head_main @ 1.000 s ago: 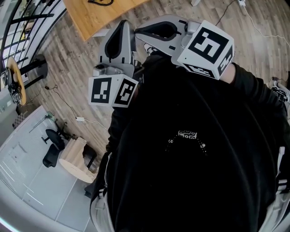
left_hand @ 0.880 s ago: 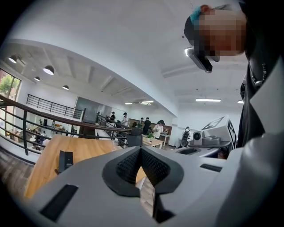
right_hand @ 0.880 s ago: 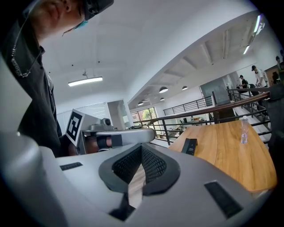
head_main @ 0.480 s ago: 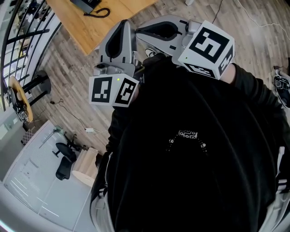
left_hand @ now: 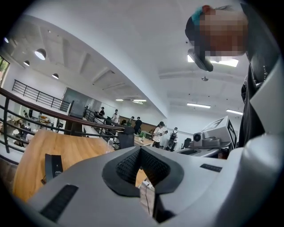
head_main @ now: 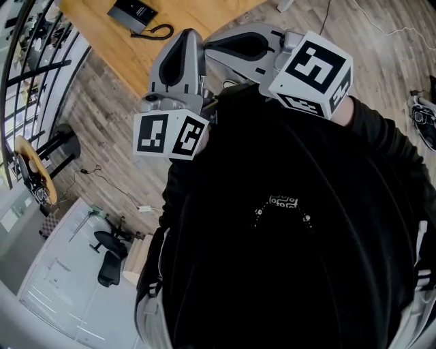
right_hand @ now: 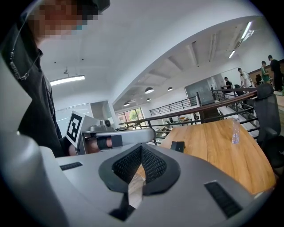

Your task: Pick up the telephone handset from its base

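The black telephone (head_main: 133, 11) lies with its coiled cord on a wooden table (head_main: 191, 24) at the top left of the head view, far ahead of both grippers. My left gripper (head_main: 191, 35) and right gripper (head_main: 208, 46) are held close to my chest, tips nearly together, both shut and empty. In the left gripper view the shut jaws (left_hand: 141, 150) point over the table (left_hand: 31, 155), with the telephone (left_hand: 53, 165) to their left. In the right gripper view the jaws (right_hand: 141, 148) are shut, and the telephone (right_hand: 178, 146) is a small dark block on the table (right_hand: 222, 150).
A black railing (head_main: 34, 41) runs beside the table. A white desk (head_main: 54, 300) and an office chair (head_main: 109, 266) show far below at lower left. A water bottle (right_hand: 234, 131) stands on the table and a chair (right_hand: 268, 115) at its far end. Several people (left_hand: 157, 133) stand in the distance.
The wooden table has slid further into the head view, and the telephone now shows on it at the top left. Both grippers keep their pose before my chest, still shut.
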